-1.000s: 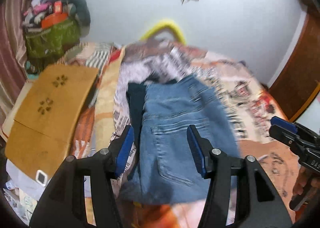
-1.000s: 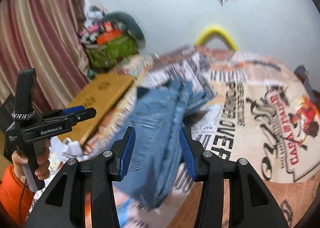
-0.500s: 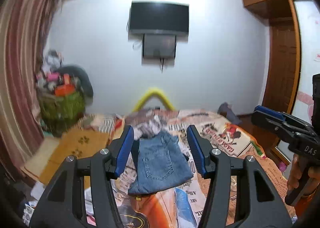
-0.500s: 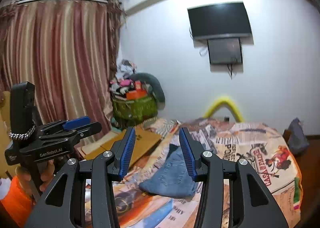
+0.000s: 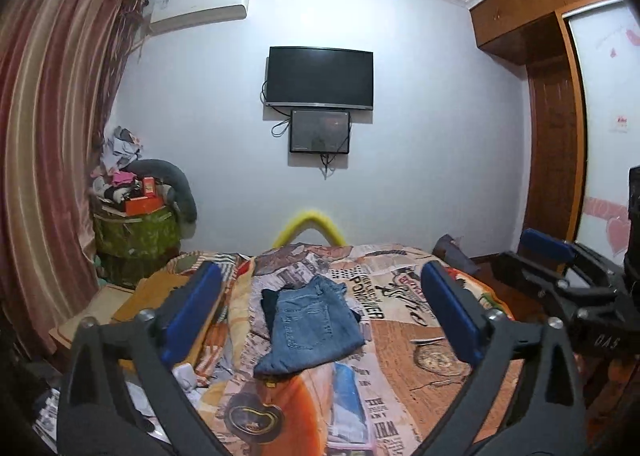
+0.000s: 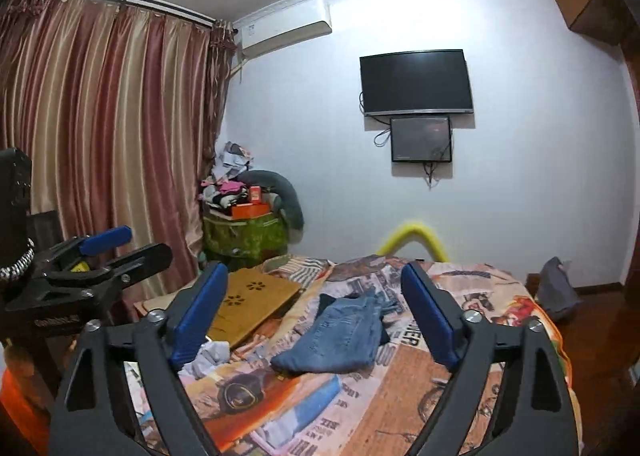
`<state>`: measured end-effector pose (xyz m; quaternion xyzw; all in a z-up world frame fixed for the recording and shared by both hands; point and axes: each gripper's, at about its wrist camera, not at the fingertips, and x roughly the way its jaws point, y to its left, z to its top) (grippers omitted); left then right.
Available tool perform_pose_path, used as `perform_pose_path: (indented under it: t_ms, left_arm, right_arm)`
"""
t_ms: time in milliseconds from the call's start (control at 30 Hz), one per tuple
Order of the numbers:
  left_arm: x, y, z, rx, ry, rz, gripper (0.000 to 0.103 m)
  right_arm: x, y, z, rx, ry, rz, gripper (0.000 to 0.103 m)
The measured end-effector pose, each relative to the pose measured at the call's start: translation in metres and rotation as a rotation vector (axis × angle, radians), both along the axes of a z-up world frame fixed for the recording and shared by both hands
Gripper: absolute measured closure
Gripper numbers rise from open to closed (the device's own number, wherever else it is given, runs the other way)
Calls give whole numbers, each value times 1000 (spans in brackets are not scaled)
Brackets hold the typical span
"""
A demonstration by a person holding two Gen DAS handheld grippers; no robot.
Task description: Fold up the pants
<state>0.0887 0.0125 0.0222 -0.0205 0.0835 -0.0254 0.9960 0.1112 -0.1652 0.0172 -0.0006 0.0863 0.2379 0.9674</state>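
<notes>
Fold step appears complete: jeans [image 5: 310,330] lie folded on bed [image 5: 416,384]. Left gripper [image 5: 320,310] and right gripper [image 6: 316,312], jaws just opened wide, hold nothing. Next: inspect.

Both grippers have drawn back and up from the folded jeans [image 5: 310,326], which now lie well ahead on the bed [image 5: 408,360]. The left gripper [image 5: 322,310] and right gripper [image 6: 314,316] have just been opening, nothing between their jaws.

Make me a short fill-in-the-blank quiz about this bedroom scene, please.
1. The folded jeans lie on the ____.
2. Both the left gripper and the right gripper are ____ and hold nothing.
3. The dark television hangs on the ____.

Missing words: bed; open; wall
</notes>
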Motion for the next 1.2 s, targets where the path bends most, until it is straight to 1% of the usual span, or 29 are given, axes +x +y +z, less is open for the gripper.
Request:
perform_pose_path:
  t_ms: [33,100,133,400,667,1200]
  left_arm:
    - [-1,0,-2,-2,4,2,1]
    - [0,-2,-4,5,13,9,0]
    - [0,-3,-6,9,18,11,0]
    - [-6,-12,-15,40,25,17,0]
    - [-6,-11,-16,28,25,16,0]
    - [-5,-6,-16,-1,25,7,0]
  right_arm:
    - [0,0,-1,0,6,-5,8]
    - [-3,-2,-1,8,12,-14,1]
    - [-4,-4,-2,15,11,-21,1]
    - [-8,-12,-8,31,24,-41,1]
    - [-13,-13,-15,21,29,-47,1]
    - [-18,-17,-15,15,38,-49,1]
